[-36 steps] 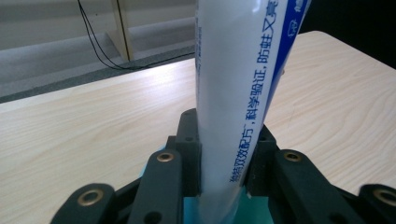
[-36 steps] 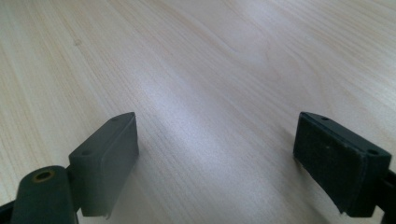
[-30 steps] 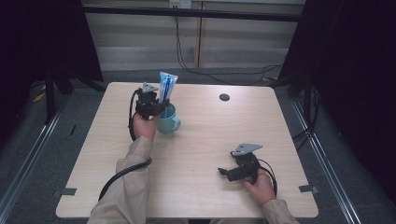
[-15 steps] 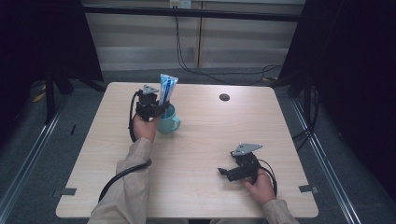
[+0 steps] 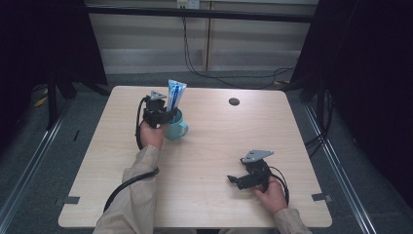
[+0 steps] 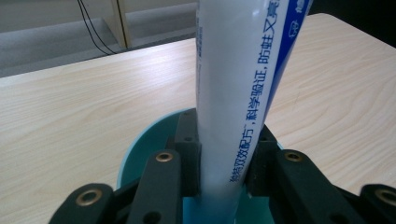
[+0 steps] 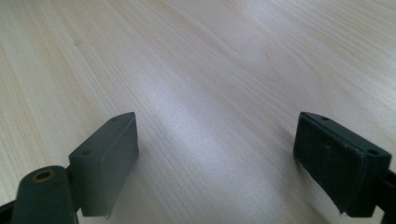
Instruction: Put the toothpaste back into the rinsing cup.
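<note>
Left claw clamped on one toothpaste tube, held upright with its lower end inside one teal mug at ten o'clock on the surface. Probably the placing step; next, jaws part, then lift clear. Right claw spread wide, holding nothing, at five o'clock. One dark disc at one o'clock.

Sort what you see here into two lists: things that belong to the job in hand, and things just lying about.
In the job:
- toothpaste tube, upright, clamped by the left gripper
- teal mug beneath the tube

Lying about:
- small dark round thing on the table's far side
- right gripper, jaws apart, holding nothing
</note>
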The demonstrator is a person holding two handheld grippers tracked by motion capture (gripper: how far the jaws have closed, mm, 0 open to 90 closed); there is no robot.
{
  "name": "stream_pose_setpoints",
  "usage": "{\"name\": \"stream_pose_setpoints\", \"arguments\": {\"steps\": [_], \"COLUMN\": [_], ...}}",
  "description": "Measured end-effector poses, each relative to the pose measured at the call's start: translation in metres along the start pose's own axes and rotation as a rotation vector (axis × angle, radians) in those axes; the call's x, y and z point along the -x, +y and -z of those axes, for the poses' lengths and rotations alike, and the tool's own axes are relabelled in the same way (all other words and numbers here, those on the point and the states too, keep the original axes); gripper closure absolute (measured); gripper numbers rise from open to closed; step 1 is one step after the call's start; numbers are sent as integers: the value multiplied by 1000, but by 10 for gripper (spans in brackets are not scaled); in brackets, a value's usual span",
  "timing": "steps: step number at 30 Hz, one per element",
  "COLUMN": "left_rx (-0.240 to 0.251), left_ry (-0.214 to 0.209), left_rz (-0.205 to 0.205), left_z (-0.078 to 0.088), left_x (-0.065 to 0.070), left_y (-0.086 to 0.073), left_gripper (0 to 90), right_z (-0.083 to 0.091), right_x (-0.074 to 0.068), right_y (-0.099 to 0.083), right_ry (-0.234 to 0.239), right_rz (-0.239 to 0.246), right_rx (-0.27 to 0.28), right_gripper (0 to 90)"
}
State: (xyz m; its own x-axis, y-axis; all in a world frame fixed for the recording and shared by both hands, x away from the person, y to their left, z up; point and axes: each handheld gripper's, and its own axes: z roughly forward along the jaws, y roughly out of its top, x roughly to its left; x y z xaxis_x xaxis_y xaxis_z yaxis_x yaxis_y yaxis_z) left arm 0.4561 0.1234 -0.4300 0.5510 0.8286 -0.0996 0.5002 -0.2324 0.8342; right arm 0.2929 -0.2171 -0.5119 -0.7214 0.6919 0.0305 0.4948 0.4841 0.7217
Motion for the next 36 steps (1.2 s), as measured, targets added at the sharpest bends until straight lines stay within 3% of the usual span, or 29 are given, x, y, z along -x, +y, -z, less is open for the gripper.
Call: {"name": "stream_pose_setpoints", "arguments": {"steps": [20,30,36], "left_rx": [-38,-40,-16], "left_ry": [2,-1,-9], "left_rz": [2,-9,-3], "left_z": [-5,-4,-1], "left_x": [-1,0,0], "left_y": [-8,-9,-5], "left_gripper": [716,705,658], "right_z": [0,0,0], "right_x": [0,0,0], "right_y": [0,0,0], "right_ry": [0,0,0], "right_rz": [1,0,1], "right_rx": [1,-1,0], "right_gripper": [136,136,136]}}
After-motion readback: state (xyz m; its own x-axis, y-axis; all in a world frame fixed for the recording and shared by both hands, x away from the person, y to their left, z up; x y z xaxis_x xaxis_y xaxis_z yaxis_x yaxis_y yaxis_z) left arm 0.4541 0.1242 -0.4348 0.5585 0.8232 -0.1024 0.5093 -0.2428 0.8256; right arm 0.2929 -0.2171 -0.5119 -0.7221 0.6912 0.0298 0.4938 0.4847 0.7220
